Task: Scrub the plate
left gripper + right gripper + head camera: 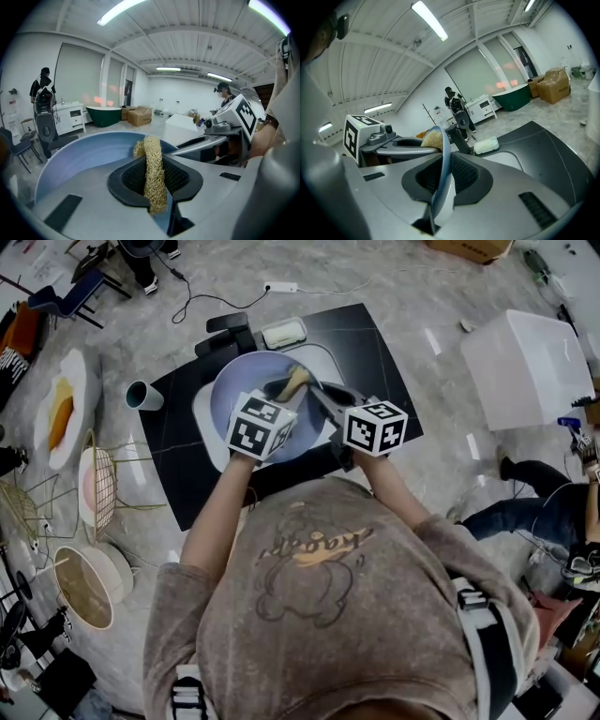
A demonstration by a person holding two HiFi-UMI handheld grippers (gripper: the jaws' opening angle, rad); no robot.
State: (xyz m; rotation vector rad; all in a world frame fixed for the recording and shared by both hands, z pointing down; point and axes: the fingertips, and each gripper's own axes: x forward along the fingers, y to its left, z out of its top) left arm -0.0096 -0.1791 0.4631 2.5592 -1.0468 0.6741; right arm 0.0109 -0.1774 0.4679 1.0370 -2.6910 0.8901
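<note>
A pale blue plate (246, 382) is lifted over a white board on a black mat. My right gripper (321, 397) is shut on the plate's rim, which runs edge-on between its jaws (443, 174) in the right gripper view. My left gripper (284, 387) is shut on a tan loofah scrubber (296, 379) that rests against the plate's inner face. In the left gripper view the loofah (153, 173) stands upright between the jaws, with the plate (79, 157) curving behind it. The loofah's tip (432, 139) shows beside the plate's rim in the right gripper view.
The black mat (380, 348) lies on a marble floor. A white sponge block (283, 332) sits at its far edge and a grey cup (143, 395) to its left. Dishes (66, 409), a wire rack (98, 486) and a bowl (89, 585) stand left. A white box (530, 367) and a seated person (534, 502) are right.
</note>
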